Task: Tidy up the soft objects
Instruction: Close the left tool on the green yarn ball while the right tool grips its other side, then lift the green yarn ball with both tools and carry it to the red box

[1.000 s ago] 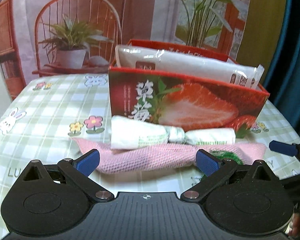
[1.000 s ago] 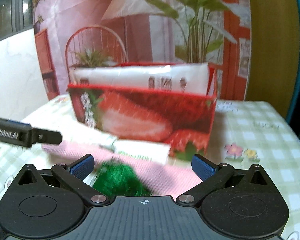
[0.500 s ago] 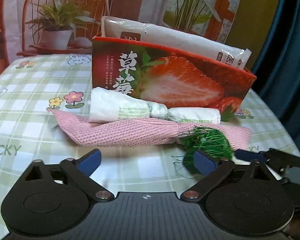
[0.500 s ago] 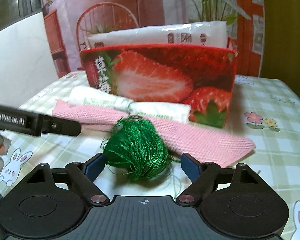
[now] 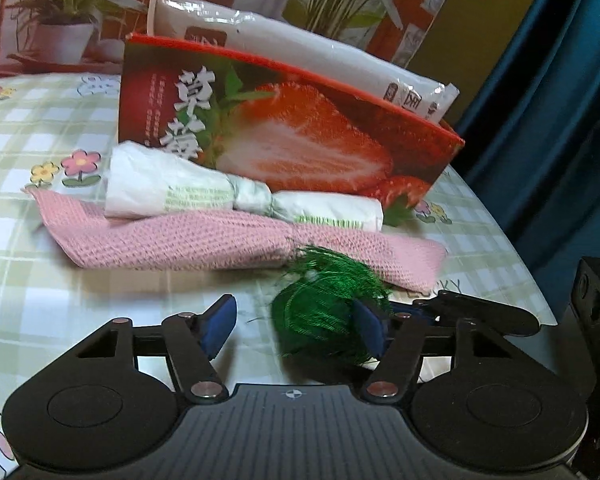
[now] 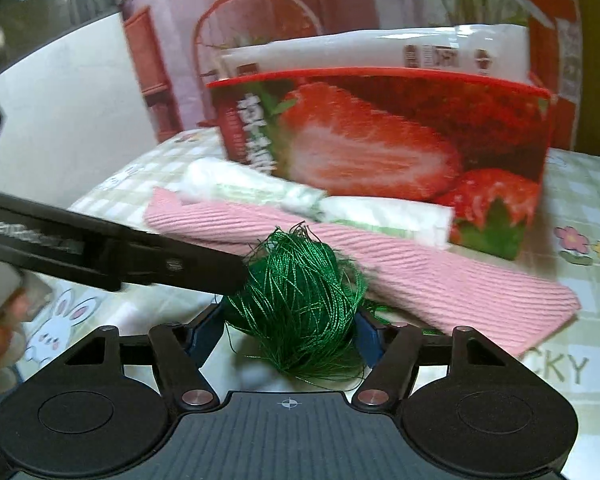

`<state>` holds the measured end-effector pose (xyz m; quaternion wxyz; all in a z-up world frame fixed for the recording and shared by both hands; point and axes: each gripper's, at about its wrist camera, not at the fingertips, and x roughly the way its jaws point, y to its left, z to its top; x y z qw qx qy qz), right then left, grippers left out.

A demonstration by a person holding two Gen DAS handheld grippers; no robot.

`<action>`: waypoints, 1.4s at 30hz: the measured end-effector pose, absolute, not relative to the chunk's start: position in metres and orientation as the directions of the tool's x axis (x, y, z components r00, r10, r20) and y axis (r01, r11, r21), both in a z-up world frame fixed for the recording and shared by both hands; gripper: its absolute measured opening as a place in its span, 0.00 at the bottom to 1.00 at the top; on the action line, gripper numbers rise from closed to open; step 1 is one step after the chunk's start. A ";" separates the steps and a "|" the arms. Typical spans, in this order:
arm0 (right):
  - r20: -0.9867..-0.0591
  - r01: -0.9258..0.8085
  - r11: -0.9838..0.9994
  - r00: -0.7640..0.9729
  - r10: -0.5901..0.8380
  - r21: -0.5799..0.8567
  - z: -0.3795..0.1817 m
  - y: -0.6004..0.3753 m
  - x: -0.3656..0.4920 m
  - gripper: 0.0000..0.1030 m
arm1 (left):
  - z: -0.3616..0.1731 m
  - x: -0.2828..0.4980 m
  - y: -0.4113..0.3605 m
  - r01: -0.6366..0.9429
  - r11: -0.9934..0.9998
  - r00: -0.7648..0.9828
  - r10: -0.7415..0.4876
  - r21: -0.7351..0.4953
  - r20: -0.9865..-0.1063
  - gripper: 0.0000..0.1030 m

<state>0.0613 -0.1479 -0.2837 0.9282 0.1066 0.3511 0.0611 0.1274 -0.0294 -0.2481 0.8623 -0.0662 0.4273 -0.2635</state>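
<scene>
Green thread: a loose ball [image 6: 300,300] on the counter [image 5: 80,292], touching the pink cloth [image 5: 204,240], in front of the strawberry box [image 5: 300,136].
Right tool: [image 6: 288,330] straddles the ball dead ahead; jaws have just been closing, seemingly touching its sides, grip unconfirmed.
Left tool: [image 5: 296,326] reaches from the ball's left; jaws also closing, apart, one pad buried in threads.
Nearer: right.
Hidden: both right pads, the ball's underside.
</scene>
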 end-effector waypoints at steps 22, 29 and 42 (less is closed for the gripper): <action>-0.616 -0.092 0.977 0.764 0.192 0.191 -0.285 -0.126 0.050 0.61 | -0.263 0.123 -0.022 0.385 0.810 0.422 -0.581 -0.442 -0.696 0.48; -0.591 -0.096 0.977 0.784 0.192 0.191 -0.280 -0.127 0.045 0.54 | -0.257 0.119 -0.020 0.399 0.809 0.444 -0.583 -0.433 -0.681 0.48; -0.508 -0.153 0.981 0.839 0.194 0.122 -0.253 -0.116 0.033 0.53 | -0.218 0.103 -0.014 0.449 0.816 0.550 -0.573 -0.364 -0.607 0.55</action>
